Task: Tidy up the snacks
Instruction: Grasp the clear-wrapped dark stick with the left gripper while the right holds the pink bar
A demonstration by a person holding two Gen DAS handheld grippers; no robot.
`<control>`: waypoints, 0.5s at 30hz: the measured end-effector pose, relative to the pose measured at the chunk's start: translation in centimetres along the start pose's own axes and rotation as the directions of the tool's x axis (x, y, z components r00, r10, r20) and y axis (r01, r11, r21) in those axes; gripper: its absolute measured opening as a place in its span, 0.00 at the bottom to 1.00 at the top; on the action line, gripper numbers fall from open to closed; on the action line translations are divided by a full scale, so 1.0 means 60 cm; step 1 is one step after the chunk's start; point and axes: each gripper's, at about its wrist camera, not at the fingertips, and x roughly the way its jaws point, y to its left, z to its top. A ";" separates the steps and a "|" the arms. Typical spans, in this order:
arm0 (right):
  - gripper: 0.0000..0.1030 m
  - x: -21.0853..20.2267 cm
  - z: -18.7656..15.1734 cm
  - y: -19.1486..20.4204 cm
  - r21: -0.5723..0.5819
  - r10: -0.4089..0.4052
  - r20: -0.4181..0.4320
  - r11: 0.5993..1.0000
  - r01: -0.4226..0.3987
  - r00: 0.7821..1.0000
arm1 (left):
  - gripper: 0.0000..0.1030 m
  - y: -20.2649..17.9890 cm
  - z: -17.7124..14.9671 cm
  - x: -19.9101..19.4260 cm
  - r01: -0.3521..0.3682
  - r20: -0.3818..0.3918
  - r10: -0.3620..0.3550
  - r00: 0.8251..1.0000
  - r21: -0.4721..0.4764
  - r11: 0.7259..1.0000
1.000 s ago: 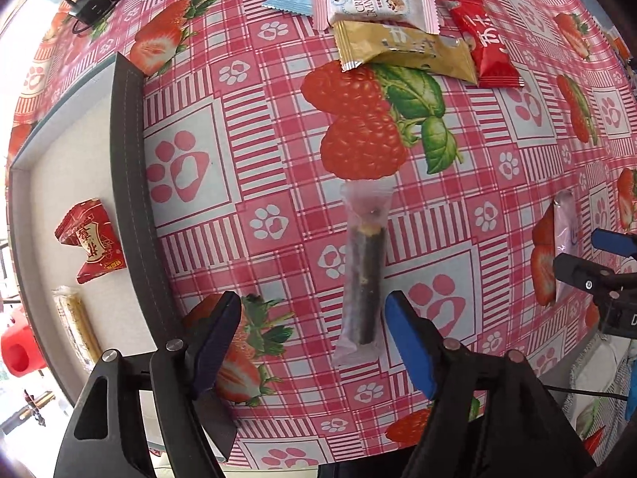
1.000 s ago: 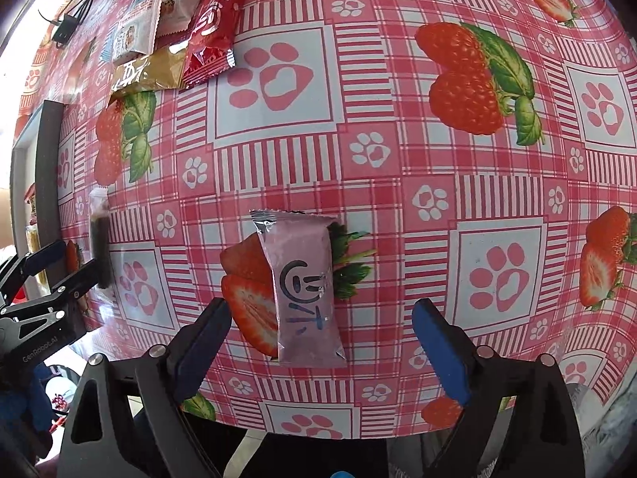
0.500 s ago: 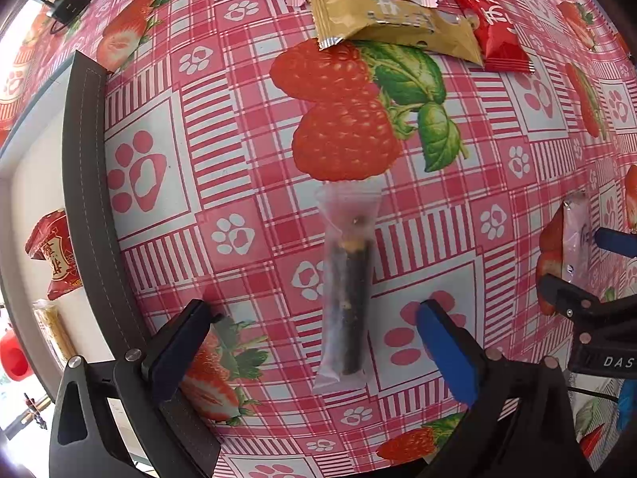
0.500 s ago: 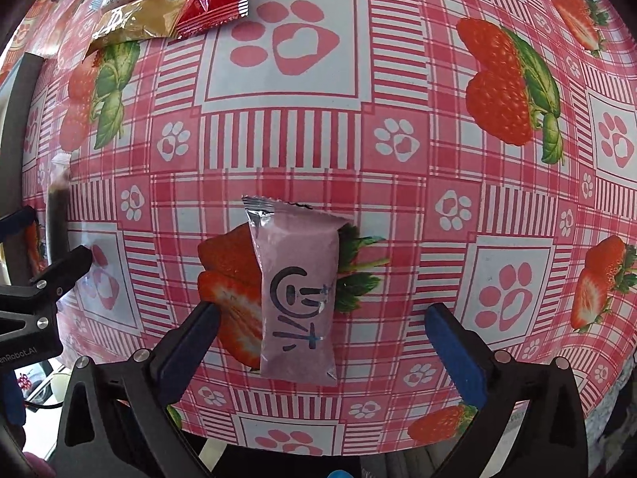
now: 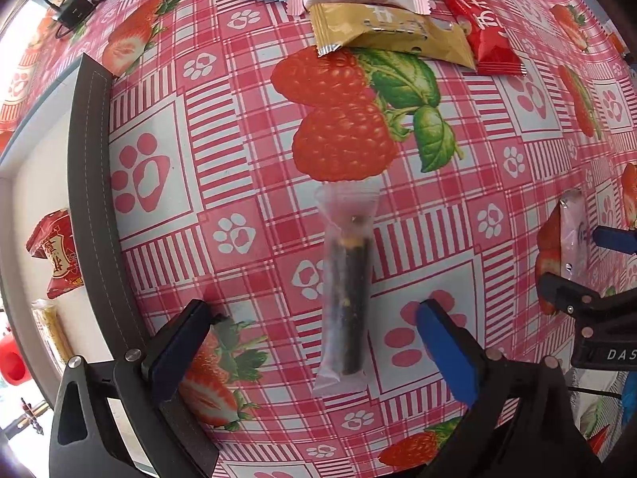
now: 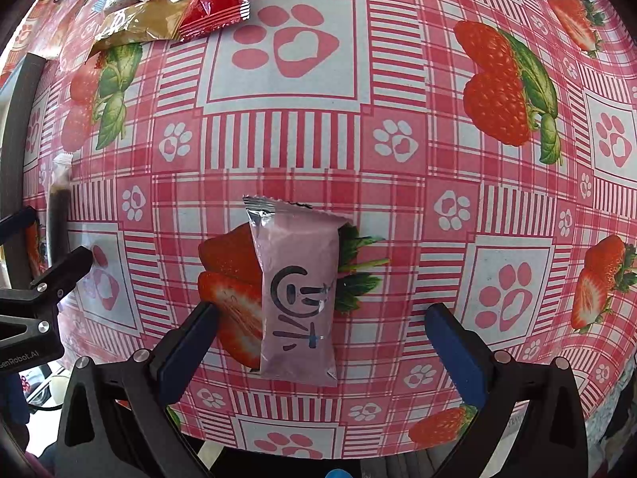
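Observation:
A clear-wrapped dark snack stick (image 5: 345,290) lies on the strawberry tablecloth between the wide-open fingers of my left gripper (image 5: 314,342), which hovers over its near end without touching it. A pink snack packet (image 6: 296,294) lies between the wide-open fingers of my right gripper (image 6: 324,342), also untouched. A pile of snack packets (image 5: 382,12) sits at the far side: white cranberry, gold, red and light blue. A white tray with a dark rim (image 5: 89,183) at the left holds a red packet (image 5: 55,253) and a yellow bar (image 5: 49,334).
A black cable and plug (image 5: 75,6) lie at the far left corner. The table's near edge runs just below both grippers. My right gripper shows at the right of the left wrist view (image 5: 597,279); the stick also shows in the right wrist view (image 6: 59,207).
Both grippers have moved forward and lower over their snacks and opened wider. The stick and the pink packet have not moved.

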 end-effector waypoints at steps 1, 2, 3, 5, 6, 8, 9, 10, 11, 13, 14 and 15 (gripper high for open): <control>1.00 0.000 0.001 0.000 -0.001 0.000 0.000 1.000 0.000 1.000 | 1.00 0.000 -0.001 0.000 0.000 0.000 0.000 1.000 0.000 1.000; 1.00 0.000 0.001 0.000 -0.001 -0.001 0.000 1.000 0.001 1.000 | 1.00 0.000 0.000 0.000 0.000 0.000 0.000 1.000 0.000 1.000; 1.00 0.000 0.000 0.000 -0.002 -0.001 0.000 1.000 0.001 1.000 | 1.00 0.000 0.002 0.000 0.000 0.000 0.000 1.000 0.000 1.000; 1.00 0.000 0.001 0.000 -0.002 -0.001 0.001 1.000 0.001 1.000 | 1.00 0.000 0.003 0.001 0.000 0.000 0.000 1.000 0.000 1.000; 1.00 0.000 -0.004 -0.012 -0.002 -0.001 0.001 1.000 0.001 1.000 | 1.00 0.000 0.003 0.001 0.001 0.000 -0.001 1.000 0.000 1.000; 1.00 0.002 -0.008 0.004 -0.002 -0.003 0.002 1.000 0.003 1.000 | 1.00 0.000 0.003 0.001 0.001 0.000 -0.001 1.000 0.000 1.000; 1.00 0.003 -0.008 0.001 -0.002 -0.003 0.003 1.000 0.003 1.000 | 1.00 0.000 0.003 0.001 0.001 0.000 -0.001 1.000 0.000 1.000; 1.00 -0.001 0.003 0.015 -0.002 -0.004 0.003 1.000 0.004 1.000 | 1.00 0.000 0.003 0.001 0.001 0.000 -0.001 1.000 0.000 1.000; 1.00 -0.002 0.006 0.016 -0.003 -0.005 0.003 1.000 0.005 1.000 | 1.00 0.000 0.003 0.001 0.001 0.000 -0.001 1.000 0.000 1.000; 1.00 -0.001 0.004 0.010 -0.002 -0.005 0.003 1.000 0.005 1.000 | 1.00 0.000 0.002 0.001 0.001 0.000 -0.001 1.000 0.000 1.000; 1.00 -0.002 0.002 0.006 -0.002 -0.005 0.004 1.000 0.005 1.000 | 1.00 0.000 0.003 0.001 0.001 0.000 -0.001 1.000 0.000 1.000; 1.00 -0.001 0.001 0.003 -0.002 -0.005 0.004 1.000 0.005 1.000 | 1.00 0.000 0.003 0.001 0.001 0.000 -0.001 1.000 0.000 1.000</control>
